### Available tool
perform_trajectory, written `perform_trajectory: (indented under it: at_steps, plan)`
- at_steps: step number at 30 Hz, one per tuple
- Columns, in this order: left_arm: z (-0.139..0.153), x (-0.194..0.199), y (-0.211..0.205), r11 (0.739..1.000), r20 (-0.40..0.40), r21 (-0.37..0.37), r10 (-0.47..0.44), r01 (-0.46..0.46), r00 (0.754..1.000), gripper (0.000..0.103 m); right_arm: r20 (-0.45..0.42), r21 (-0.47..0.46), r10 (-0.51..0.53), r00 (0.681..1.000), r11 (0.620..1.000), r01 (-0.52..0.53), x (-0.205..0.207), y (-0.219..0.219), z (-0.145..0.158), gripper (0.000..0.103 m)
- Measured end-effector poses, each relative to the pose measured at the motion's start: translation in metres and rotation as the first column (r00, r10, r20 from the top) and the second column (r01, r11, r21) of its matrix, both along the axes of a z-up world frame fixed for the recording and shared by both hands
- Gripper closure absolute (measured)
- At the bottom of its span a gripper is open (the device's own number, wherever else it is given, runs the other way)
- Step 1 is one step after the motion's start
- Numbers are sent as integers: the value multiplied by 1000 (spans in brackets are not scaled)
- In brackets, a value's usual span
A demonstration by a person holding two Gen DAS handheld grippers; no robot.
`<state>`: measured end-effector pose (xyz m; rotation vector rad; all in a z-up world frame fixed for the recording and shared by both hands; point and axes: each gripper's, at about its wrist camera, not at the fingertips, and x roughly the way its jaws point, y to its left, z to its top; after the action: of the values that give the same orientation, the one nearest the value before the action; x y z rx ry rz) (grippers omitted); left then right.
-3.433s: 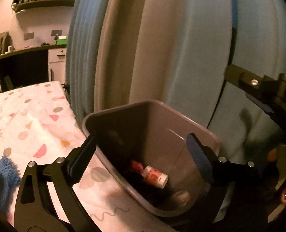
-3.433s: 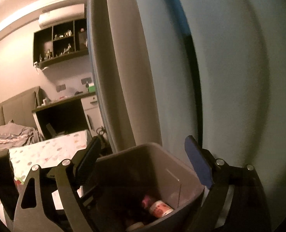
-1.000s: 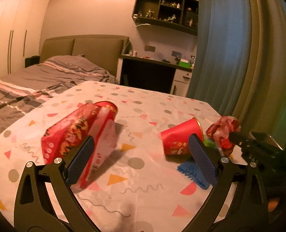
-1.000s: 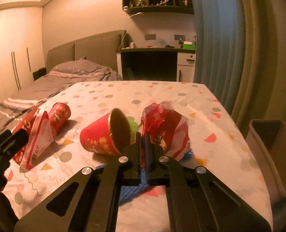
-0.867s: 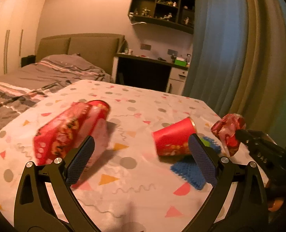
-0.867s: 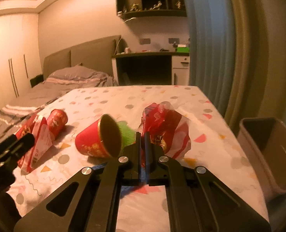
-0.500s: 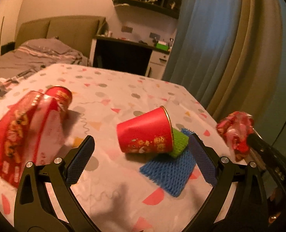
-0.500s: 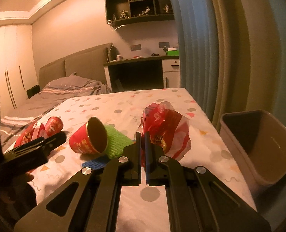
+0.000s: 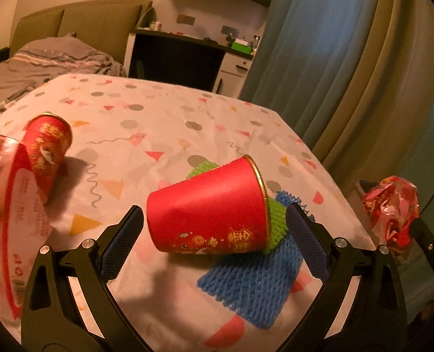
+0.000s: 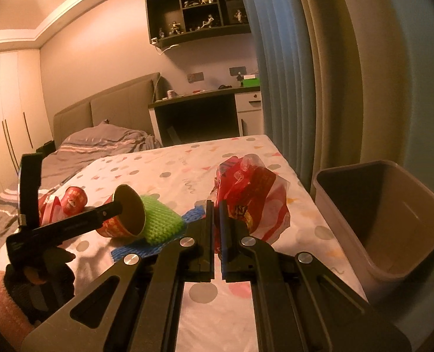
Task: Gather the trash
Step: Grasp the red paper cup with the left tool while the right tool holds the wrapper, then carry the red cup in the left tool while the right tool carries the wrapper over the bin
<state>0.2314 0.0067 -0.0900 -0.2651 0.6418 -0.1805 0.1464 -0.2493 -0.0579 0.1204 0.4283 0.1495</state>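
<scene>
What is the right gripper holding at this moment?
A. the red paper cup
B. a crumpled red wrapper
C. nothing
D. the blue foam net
B: the right gripper is shut on the crumpled red wrapper, while the red paper cup lies on the table.

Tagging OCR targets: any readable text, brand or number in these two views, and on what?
Nothing reads cleanly.
Red paper cup: gold characters near the rim, not legible.
Red can: print blurred.
Red-white snack bag: small print blurred.
Crumpled red wrapper in the right tool: gold print, too creased to read.
</scene>
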Motion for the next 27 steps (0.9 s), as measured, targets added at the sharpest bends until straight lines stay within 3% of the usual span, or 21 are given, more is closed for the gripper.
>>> perform_trajectory:
  at_steps: [4,7,13,27]
  plan:
    - [-6,6,4,999,-16,-39,-26,25,1000,9,1,-1,-1,1000,1000,1,1,0,1,99]
    - [-9,9,5,997,-27,-59,-43,41,999,18,2,0,0,1000,1000,0,1,1,1,99]
    - [-8,6,6,996,-11,-70,-49,48,999,18,-1,-5,1,1000,1000,-1,1,1,1,99]
    - [35,-48,6,999,106,-33,35,-31,994,19,13,-12,-3,1000,1000,4,-6,0,8,99]
